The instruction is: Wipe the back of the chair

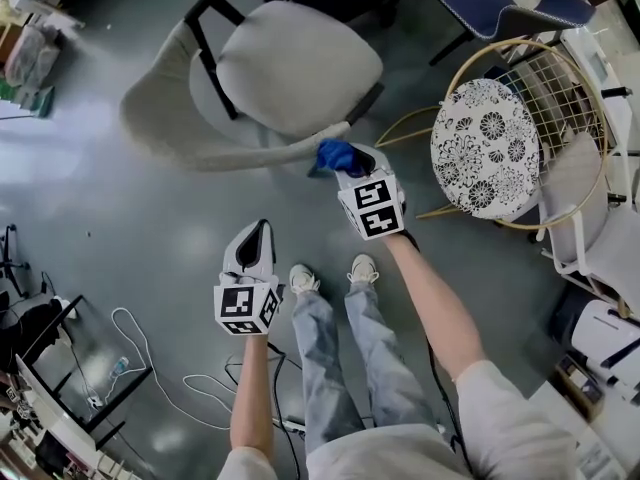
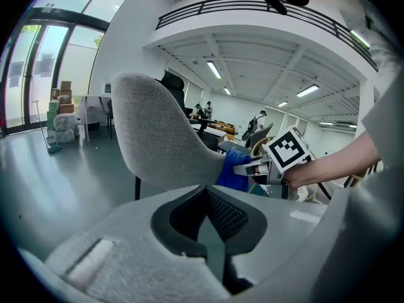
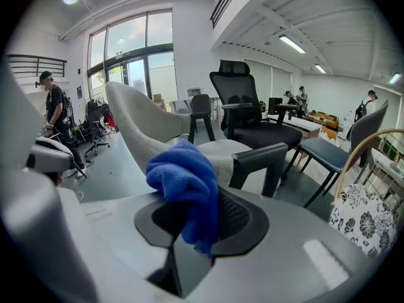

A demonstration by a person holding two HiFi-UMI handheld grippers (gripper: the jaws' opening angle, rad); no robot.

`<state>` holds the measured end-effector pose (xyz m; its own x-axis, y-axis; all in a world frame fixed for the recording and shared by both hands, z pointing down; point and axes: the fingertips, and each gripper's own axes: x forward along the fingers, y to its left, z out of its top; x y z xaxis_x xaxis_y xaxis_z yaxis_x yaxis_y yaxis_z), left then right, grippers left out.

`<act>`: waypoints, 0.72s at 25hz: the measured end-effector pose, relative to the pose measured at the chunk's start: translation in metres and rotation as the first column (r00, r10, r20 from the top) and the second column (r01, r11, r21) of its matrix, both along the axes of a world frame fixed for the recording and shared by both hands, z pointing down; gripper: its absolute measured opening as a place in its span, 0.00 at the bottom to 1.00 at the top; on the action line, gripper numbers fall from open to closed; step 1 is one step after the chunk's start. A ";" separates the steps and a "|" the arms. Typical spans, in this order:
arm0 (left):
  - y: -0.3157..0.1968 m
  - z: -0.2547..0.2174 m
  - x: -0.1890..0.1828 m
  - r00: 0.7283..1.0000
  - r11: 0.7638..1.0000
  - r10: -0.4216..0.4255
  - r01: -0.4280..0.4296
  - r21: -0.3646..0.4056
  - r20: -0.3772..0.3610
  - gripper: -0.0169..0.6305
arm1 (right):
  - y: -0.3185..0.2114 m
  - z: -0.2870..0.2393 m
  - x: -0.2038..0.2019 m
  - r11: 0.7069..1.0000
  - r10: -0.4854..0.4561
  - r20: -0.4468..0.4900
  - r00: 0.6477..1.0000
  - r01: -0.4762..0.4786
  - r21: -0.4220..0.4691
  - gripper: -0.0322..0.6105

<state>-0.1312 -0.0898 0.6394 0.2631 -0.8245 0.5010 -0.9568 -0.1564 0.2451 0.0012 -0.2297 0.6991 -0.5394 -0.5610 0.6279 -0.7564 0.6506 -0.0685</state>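
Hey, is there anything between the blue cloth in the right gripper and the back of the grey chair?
Nothing visible does. The right gripper holds the blue cloth right at the grey chair's backrest, apparently touching its edge. The left gripper hangs apart, nearer the person, out of the path.

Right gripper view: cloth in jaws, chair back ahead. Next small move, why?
Probably sweep the right gripper sideways along the chair back with the blue cloth pressed on. It is shut on the cloth, which touches only one end of the back; the rest lies leftward.
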 end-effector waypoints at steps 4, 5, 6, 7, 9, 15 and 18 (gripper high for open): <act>-0.001 0.001 0.000 1.000 1.000 0.006 -0.006 -0.001 0.003 0.03 | -0.015 0.004 0.021 0.998 0.058 -0.008 0.998 -0.058 -0.009 0.21; -0.001 0.001 0.000 1.000 1.000 0.007 -0.007 -0.002 0.004 0.03 | -0.019 0.005 0.026 0.997 0.075 -0.010 0.997 -0.075 -0.011 0.21; -0.001 0.000 -0.001 1.000 1.000 0.007 -0.007 -0.002 0.005 0.03 | -0.021 0.006 0.030 0.996 0.083 -0.012 0.996 -0.083 -0.012 0.21; -0.001 0.000 -0.002 1.000 1.000 0.006 -0.006 -0.002 0.006 0.03 | -0.023 0.007 0.032 0.996 0.084 -0.015 0.996 -0.084 -0.013 0.21; -0.002 0.000 -0.002 1.000 1.000 0.007 -0.007 -0.002 0.009 0.03 | -0.022 0.006 0.032 0.997 0.075 -0.018 0.997 -0.076 -0.018 0.21; 0.003 -0.001 -0.004 1.000 1.000 0.004 -0.004 0.004 0.007 0.03 | -0.009 0.004 0.035 0.996 0.084 -0.026 0.996 -0.084 0.003 0.21; 0.006 0.000 -0.006 1.000 1.000 -0.002 0.002 0.005 0.005 0.03 | 0.008 0.002 0.035 0.996 0.094 -0.018 0.995 -0.094 -0.001 0.21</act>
<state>-0.1369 -0.0833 0.6390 0.2594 -0.8273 0.4983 -0.9582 -0.1561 0.2396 0.0358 -0.2213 0.7012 -0.4730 -0.6072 0.6384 -0.8153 0.5763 -0.0558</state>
